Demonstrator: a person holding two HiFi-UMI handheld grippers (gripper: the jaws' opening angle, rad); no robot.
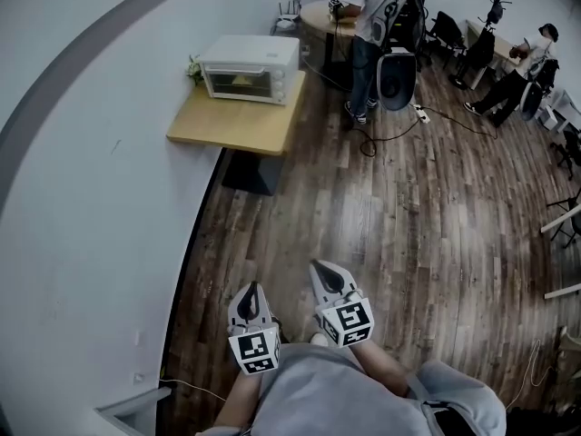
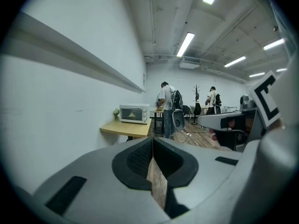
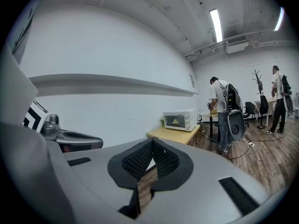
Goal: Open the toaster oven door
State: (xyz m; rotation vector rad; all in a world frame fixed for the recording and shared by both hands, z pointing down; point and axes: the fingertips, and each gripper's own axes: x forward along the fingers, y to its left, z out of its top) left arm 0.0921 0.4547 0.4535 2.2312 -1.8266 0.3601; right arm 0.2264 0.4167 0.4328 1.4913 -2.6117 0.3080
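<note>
We've got left gripper (image 1: 251, 289) and right gripper (image 1: 321, 269) both closed, empty. Toaster oven (image 1: 250, 69) sits far off on tabletop (image 1: 234, 123), door shut.

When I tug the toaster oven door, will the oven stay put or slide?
The toaster oven looks small and boxy, so probably light enough to slide on the smooth table under a hard pull. Its wide, low shape makes tipping unlikely. Its feet are too small to see, so grip is uncertain.

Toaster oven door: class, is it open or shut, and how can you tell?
Shut. The door stands upright, flush with the front of the toaster oven; nothing folds down over the table.
</note>
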